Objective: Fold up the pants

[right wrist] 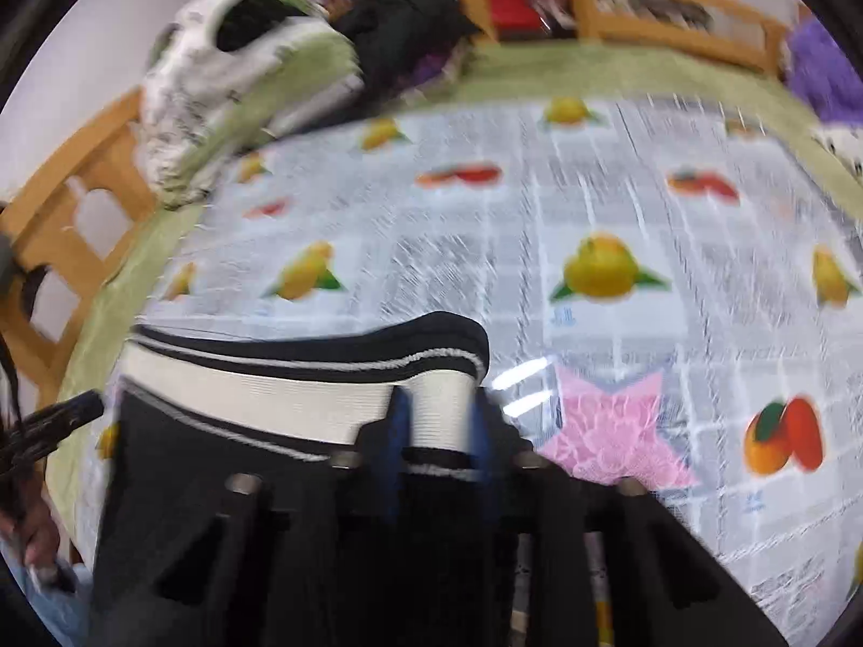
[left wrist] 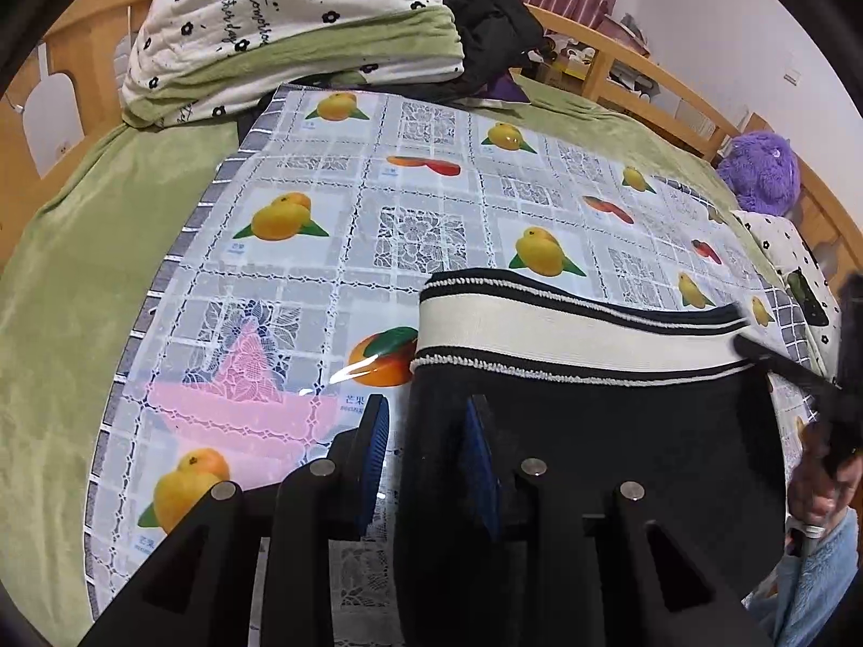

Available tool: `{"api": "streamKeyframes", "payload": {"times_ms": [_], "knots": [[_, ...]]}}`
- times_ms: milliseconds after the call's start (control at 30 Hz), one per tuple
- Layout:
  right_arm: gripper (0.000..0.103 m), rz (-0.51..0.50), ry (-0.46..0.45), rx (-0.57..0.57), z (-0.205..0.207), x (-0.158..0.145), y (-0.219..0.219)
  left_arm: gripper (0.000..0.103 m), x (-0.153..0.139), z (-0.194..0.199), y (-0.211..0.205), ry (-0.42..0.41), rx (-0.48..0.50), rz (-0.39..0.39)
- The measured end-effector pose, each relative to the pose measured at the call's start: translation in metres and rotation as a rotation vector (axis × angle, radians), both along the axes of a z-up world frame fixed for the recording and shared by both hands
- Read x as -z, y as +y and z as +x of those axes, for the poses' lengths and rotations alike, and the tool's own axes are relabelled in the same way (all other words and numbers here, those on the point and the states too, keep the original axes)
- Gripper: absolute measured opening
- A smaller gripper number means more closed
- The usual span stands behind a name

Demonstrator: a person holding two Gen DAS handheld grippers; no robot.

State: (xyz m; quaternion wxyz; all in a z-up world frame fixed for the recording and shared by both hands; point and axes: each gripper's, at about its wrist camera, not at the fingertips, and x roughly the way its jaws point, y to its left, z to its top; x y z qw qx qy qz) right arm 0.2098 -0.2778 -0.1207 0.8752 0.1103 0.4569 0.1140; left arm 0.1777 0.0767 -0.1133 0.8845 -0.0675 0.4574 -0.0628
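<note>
Black pants [left wrist: 593, 431] with a cream, black-striped waistband [left wrist: 566, 334] lie on a fruit-print plastic cloth [left wrist: 431, 188]. My left gripper [left wrist: 426, 447] is open at the pants' left edge. One blue pad [left wrist: 375, 453] is over the cloth, the other over the black fabric, and neither presses. In the blurred right wrist view, my right gripper [right wrist: 438, 431] is shut on the right end of the waistband [right wrist: 269, 399], with cream fabric between its blue pads. The pants [right wrist: 189, 485] spread to the left below it. A hand with the other gripper's dark frame [left wrist: 830, 404] shows at the right edge.
The cloth covers a bed with a green blanket [left wrist: 81, 269]. A folded floral quilt stack [left wrist: 280, 38] and a black garment [left wrist: 491, 27] sit at the far end. A purple plush toy [left wrist: 760, 172] rests by the wooden rail [left wrist: 647, 70]. A pink star mark [right wrist: 615, 431] lies beside the waistband.
</note>
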Motion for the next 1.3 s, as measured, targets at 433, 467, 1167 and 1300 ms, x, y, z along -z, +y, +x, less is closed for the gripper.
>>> {"api": "streamKeyframes", "payload": {"times_ms": [433,467,1167,1300], "knots": [[0.034,-0.142,-0.088,0.061,-0.032,-0.021,0.003,0.028,-0.011,0.019,-0.052,-0.109,0.135,0.002],[0.043,-0.159,-0.107,0.042,-0.033,-0.022,0.011,0.030,-0.011,0.023,-0.058,-0.121,0.137,0.010],[0.070,-0.064,-0.015,0.113,-0.030,0.023,-0.022,0.044,0.025,0.014,-0.069,-0.078,0.143,0.059],[0.070,-0.175,-0.028,0.051,-0.071,0.016,-0.007,0.044,0.036,-0.025,-0.073,-0.017,0.184,0.096]]}}
